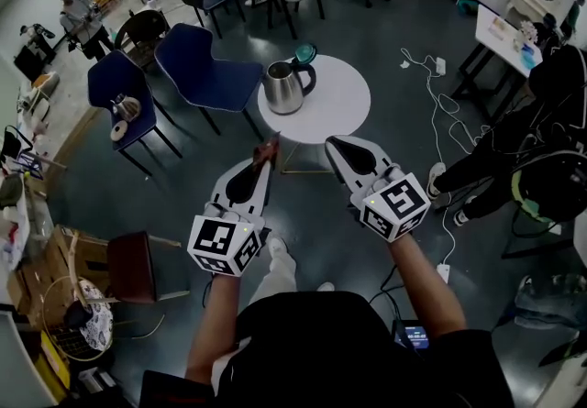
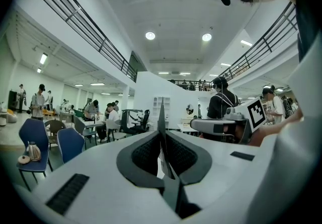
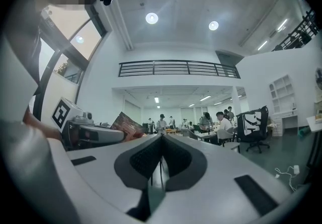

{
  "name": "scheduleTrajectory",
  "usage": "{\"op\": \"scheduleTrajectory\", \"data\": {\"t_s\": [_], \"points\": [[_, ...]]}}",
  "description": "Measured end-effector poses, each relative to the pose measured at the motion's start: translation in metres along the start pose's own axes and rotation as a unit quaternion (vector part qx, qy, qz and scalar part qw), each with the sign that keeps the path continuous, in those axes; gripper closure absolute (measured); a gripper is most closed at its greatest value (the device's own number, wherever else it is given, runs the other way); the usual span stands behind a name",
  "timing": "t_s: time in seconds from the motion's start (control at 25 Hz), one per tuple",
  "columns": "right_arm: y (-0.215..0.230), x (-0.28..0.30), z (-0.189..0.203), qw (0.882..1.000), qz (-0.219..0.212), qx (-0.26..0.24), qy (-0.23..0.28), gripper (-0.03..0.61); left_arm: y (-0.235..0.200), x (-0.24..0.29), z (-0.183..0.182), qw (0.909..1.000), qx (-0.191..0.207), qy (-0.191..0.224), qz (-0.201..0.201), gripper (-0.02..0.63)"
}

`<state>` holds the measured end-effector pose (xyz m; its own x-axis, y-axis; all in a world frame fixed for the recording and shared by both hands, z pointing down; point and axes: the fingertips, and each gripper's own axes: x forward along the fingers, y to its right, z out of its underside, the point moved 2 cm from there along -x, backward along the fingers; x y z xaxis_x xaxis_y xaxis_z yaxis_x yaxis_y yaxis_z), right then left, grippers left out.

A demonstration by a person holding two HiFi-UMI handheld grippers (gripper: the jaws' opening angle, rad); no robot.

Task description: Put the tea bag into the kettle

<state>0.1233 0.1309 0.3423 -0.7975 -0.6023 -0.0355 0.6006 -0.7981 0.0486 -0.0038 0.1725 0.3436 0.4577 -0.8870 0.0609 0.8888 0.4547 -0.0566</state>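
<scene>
The person holds both grippers in front of the body, above the floor and on the near side of the round white table. The left gripper has its jaws pressed on the tea bag, a flat red-brown packet that stands out from the jaw tips. In the left gripper view the packet shows only as a thin edge, so it is pinched by its two flat sides. This grip probably keeps the packet straight, so that it can go narrow end first into an opening. The right gripper is just beside it, to the right. Its jaws are pressed together with nothing between them, and it seems free to help, perhaps at the kettle.

The kettle is of shiny metal with a dark handle and stands on the left part of the table, farther away than the grippers. A teal round thing lies just behind the handle. It may be the lid, but this is not sure. The tea bag is thus in the air, near the table and not yet at the kettle.

The table top holds only these two things. The floor is dark grey, with white cables at the right. Two blue chairs stand left of the table. Far off there are desks and people in a large hall.
</scene>
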Motion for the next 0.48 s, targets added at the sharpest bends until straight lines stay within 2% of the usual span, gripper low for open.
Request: {"op": "scheduleTrajectory", "data": {"t_s": [0.48], "points": [[0.053,0.093,0.001,1.0,0.014,0.001,-0.007,0.56,-0.086,0.067,-0.007,0.9999,-0.009,-0.004,0.01,0.584]]}}
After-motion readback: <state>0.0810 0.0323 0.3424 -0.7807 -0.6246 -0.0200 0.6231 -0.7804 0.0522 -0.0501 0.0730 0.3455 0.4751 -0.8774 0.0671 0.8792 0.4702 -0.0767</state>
